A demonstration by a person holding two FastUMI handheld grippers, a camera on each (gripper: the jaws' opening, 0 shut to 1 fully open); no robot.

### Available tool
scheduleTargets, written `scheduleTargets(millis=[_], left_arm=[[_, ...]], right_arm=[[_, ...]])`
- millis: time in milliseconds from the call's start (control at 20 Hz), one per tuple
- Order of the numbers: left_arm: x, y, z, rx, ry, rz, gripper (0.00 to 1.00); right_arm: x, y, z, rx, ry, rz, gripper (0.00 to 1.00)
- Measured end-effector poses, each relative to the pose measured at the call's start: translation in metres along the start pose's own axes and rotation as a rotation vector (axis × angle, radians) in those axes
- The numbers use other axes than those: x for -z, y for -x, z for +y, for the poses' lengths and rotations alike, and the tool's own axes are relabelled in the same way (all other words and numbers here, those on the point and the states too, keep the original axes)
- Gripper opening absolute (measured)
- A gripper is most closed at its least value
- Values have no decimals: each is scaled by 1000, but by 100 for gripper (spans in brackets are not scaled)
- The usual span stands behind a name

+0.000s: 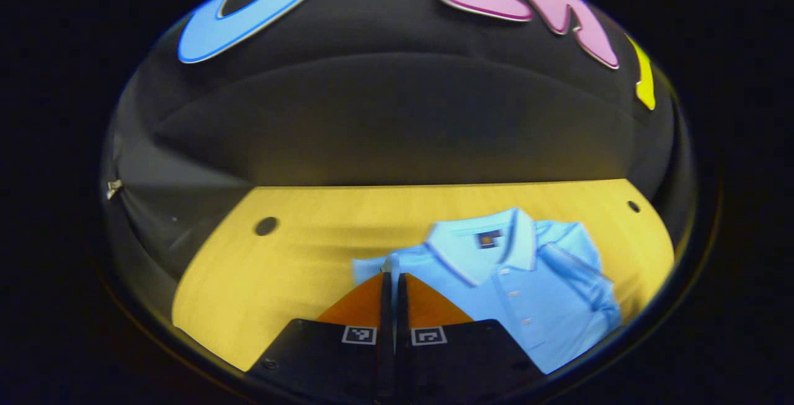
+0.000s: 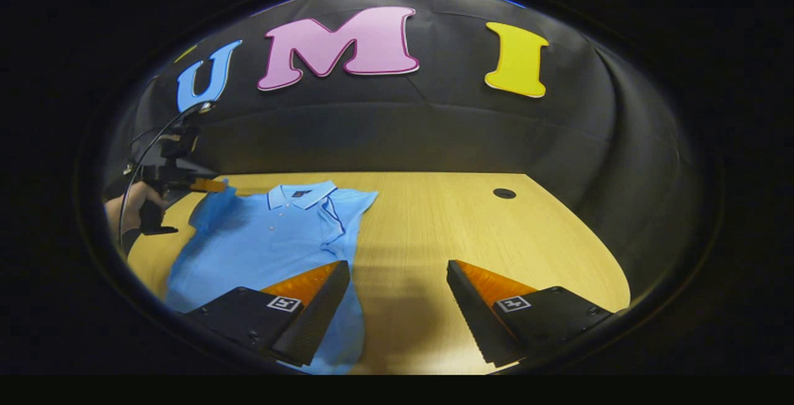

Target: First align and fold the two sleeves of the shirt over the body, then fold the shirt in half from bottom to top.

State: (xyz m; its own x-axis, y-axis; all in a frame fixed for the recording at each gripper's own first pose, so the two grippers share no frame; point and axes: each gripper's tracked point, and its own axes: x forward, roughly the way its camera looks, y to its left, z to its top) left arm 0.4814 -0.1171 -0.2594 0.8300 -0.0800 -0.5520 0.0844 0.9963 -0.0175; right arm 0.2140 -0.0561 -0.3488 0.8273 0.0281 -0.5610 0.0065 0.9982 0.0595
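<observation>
Left gripper (image 1: 392, 281), at lower centre, pinches the blue shirt's (image 1: 527, 281) sleeve (image 1: 372, 267); right gripper (image 2: 397, 281) hangs apart over the counter (image 2: 496, 231). Best to lay the sleeve flat across the body.

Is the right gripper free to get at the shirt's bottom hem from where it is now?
Probably yes. The right gripper is open above the table, beside the shirt, with nothing between them. The left gripper pinches the far sleeve, away from the hem.

Pale wooden table (image 2: 434, 231) — black cloth wall (image 2: 434, 126) close behind it.
</observation>
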Motion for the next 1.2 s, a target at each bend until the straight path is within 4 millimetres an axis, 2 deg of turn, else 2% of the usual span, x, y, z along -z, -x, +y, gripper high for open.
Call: scheduleTargets(millis=[50,100,150,250,350,450,650,800,900,1050,1200], left_arm=[[2,-1,-22,41,3,-1,6],[3,1,-37,55,-5,-14,14],[2,6,-44,66,-14,-37,42],[-3,35,-45,92,-18,-93,96],[4,77,-29,99,-4,-136,98],[21,133,-3,90,-12,-162,98],[92,219,38,35,-63,-87,98],[141,264,38,60,-39,-35,98],[175,285,37,44,17,6,98],[224,308,18,51,80,87,96],[265,315,12,2,59,162,96]], right_arm=[[4,6,-2,6,2,4,98],[7,11,-4,9,-6,8,97],[11,17,-4,8,-18,12,97],[17,27,-5,12,-31,16,97],[25,44,-2,17,-36,17,97],[37,63,10,12,-59,34,97],[65,103,36,-11,-95,100,96],[86,136,53,-26,-88,147,98],[103,154,66,-46,-107,190,96],[129,175,83,-57,-120,255,98],[145,179,93,-52,-169,274,98]])
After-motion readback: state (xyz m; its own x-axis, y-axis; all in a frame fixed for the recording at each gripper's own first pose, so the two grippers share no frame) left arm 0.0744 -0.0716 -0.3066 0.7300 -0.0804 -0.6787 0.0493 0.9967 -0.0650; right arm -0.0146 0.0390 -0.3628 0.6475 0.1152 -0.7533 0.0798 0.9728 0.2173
